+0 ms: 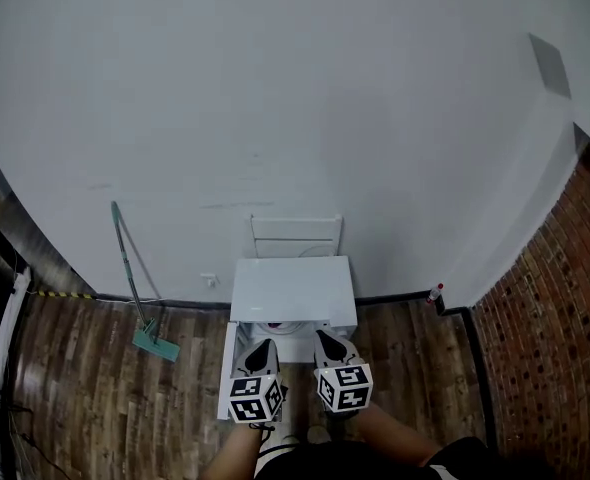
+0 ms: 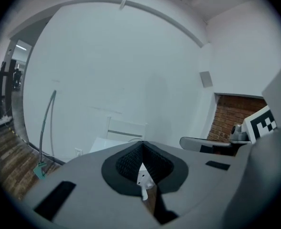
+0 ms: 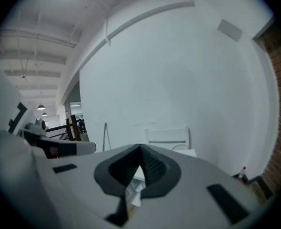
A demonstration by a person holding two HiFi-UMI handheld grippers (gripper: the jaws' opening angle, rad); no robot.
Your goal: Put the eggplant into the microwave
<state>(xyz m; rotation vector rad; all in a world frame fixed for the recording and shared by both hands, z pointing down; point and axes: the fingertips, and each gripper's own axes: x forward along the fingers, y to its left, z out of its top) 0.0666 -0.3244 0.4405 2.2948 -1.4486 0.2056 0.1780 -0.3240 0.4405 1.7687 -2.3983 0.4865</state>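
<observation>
We are seeing the left gripper (image 1: 262, 354) and the right gripper (image 1: 329, 346) covering the near part of the white tabletop (image 1: 293, 286). What is lying there is showing too small to name. The bottom edge is cutting off the person's arms (image 1: 230, 458). In both gripper views, the grey bodies are blocking the lower scene.

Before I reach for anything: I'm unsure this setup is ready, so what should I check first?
1. Eggplant in sight: not ok, no view shows it.
2. Microwave found: cannot tell; only a white table shows ahead.
3. Left hand-held gripper empty: ok, jaws together on nothing.
4. Right hand-held gripper empty: ok, jaws together on nothing.
5. Mop clear of the table: ok, it leans on the wall to the left.
</observation>
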